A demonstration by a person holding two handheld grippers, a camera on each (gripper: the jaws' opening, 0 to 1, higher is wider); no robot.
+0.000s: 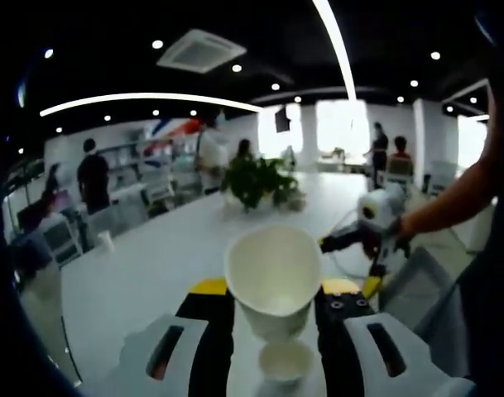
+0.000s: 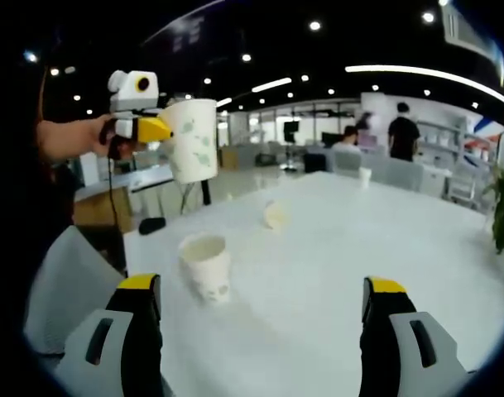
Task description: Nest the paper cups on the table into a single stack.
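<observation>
Paper cup [image 1: 274,277] between left tongs [image 1: 274,308]

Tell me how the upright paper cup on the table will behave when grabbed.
The upright paper cup looks empty, so probably light and easy to tip. Its thin wall would likely crush under a hard squeeze. It tapers toward the base, so it may slip upward from the right tool.

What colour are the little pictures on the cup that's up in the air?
Greenish leaf-like marks on a white paper cup, held by the left tool; it shows best in the right gripper view.
</observation>
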